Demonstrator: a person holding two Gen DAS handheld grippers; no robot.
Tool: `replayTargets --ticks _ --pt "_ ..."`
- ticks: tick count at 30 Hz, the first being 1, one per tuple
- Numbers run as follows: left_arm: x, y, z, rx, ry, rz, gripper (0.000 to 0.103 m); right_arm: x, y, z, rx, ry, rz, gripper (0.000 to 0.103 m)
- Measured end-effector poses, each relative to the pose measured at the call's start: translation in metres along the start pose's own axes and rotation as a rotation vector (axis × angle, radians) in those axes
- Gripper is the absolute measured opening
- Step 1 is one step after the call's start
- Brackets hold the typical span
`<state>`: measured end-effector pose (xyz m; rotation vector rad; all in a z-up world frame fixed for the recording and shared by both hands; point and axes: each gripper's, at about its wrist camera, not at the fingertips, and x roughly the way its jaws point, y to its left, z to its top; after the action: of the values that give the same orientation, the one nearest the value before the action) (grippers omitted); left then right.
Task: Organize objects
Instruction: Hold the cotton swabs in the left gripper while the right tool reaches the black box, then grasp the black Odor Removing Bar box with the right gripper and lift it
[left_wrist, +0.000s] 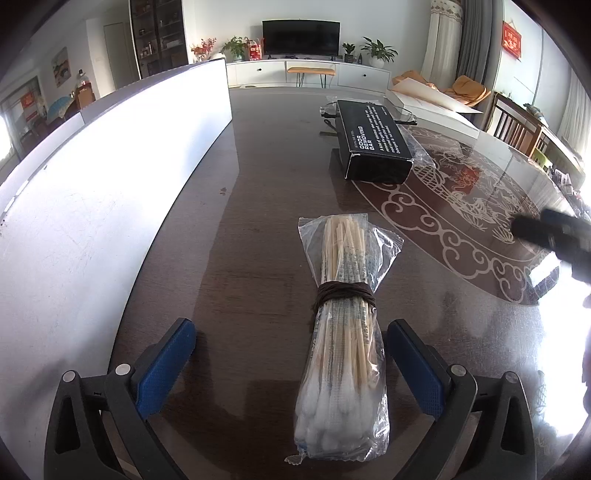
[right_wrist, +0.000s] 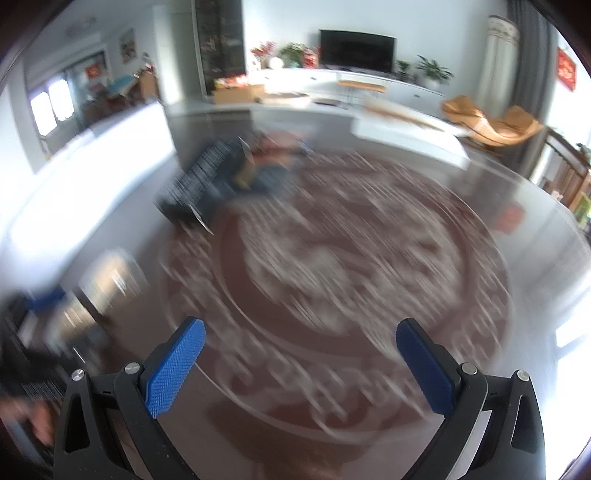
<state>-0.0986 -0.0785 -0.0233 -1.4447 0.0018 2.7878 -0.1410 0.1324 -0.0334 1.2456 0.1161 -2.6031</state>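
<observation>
Our left tool (left_wrist: 291, 358) is spread wide, blue pads on either side of the clear plastic bag of wooden cotton swabs (left_wrist: 345, 332) tied with brown cord, not touching it. The bag lies on the dark glossy wooden counter (left_wrist: 258, 206), with bare surface on both sides. A long white board (left_wrist: 110, 184) walls off the left edge. The black cardboard box (left_wrist: 375, 142) sits well beyond the bag. Our right tool (right_wrist: 301, 341) is wide open too, empty, over the round patterned inlay (right_wrist: 351, 266); that view is blurry.
</observation>
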Motion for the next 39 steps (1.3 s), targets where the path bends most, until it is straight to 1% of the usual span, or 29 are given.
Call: replayTargets --ticks 2,4,5,7,9,10,11,12,13,15,18,20,23,25,27,28,30,32,34,38,39 --pt "0.000 0.000 0.000 0.000 0.000 -0.001 0.103 0.017 0.024 0.037 -0.015 0.007 0.041 0.103" --pt "0.000 0.000 0.000 0.000 0.000 -0.001 0.103 0.044 0.049 0.070 -0.028 0.042 0.060 0.103" --pt "0.000 0.000 0.000 0.001 0.000 -0.001 0.103 0.056 0.059 0.081 -0.032 0.051 0.057 0.103" --pt "0.000 0.000 0.000 0.001 0.000 -0.001 0.103 0.083 0.080 0.102 -0.041 0.079 0.018 0.103" --pt "0.000 0.000 0.000 0.001 0.000 -0.001 0.103 0.110 0.095 0.113 -0.057 0.146 -0.030 0.102" --pt "0.000 0.000 0.000 0.001 0.000 -0.001 0.103 0.119 0.100 0.114 -0.065 0.177 -0.058 0.096" --pt "0.000 0.000 0.000 0.001 -0.001 -0.001 0.103 0.121 0.101 0.113 -0.066 0.184 -0.078 0.070" --pt "0.000 0.000 0.000 0.000 -0.001 -0.002 0.103 0.119 0.099 0.111 -0.062 0.174 -0.084 0.061" --pt "0.000 0.000 0.000 0.000 -0.001 -0.002 0.103 0.113 0.095 0.107 -0.049 0.158 -0.061 0.059" --pt "0.000 0.000 0.000 0.001 -0.001 -0.002 0.103 0.101 0.089 0.093 -0.057 0.154 -0.042 0.059" --pt "0.000 0.000 0.000 0.001 -0.001 -0.002 0.103 0.076 0.074 0.058 -0.082 0.161 -0.011 0.059" --pt "0.000 0.000 -0.001 0.001 -0.001 -0.002 0.103 0.056 0.064 0.029 -0.091 0.165 -0.013 0.059" --pt "0.001 0.000 0.000 0.001 -0.001 -0.002 0.103 0.019 0.050 -0.017 -0.082 0.143 -0.010 0.059" --pt "0.001 0.001 0.000 0.002 -0.001 -0.002 0.103 0.000 0.042 -0.039 -0.055 0.127 0.001 0.059" --pt "0.000 0.000 -0.001 0.001 -0.001 -0.002 0.103 -0.015 0.038 -0.058 -0.034 0.098 -0.007 0.061" --pt "0.001 0.001 0.000 0.002 -0.001 -0.002 0.103 -0.018 0.036 -0.064 -0.023 0.082 -0.012 0.063" --pt "0.001 0.001 -0.001 0.002 -0.001 -0.003 0.103 -0.015 0.033 -0.070 -0.013 0.068 -0.042 0.091" --pt "0.001 0.001 -0.001 0.002 -0.001 -0.003 0.103 -0.003 0.031 -0.071 -0.012 0.084 -0.054 0.095" --pt "0.001 0.001 0.000 0.002 -0.001 -0.004 0.103 0.000 0.030 -0.071 -0.013 0.063 -0.051 0.097" --pt "0.002 -0.001 0.000 0.002 -0.001 -0.004 0.103 0.001 0.032 -0.070 -0.016 0.063 -0.045 0.103" --pt "0.002 -0.001 0.000 0.002 -0.002 -0.004 0.103 0.002 0.032 -0.070 -0.018 0.065 -0.044 0.103"
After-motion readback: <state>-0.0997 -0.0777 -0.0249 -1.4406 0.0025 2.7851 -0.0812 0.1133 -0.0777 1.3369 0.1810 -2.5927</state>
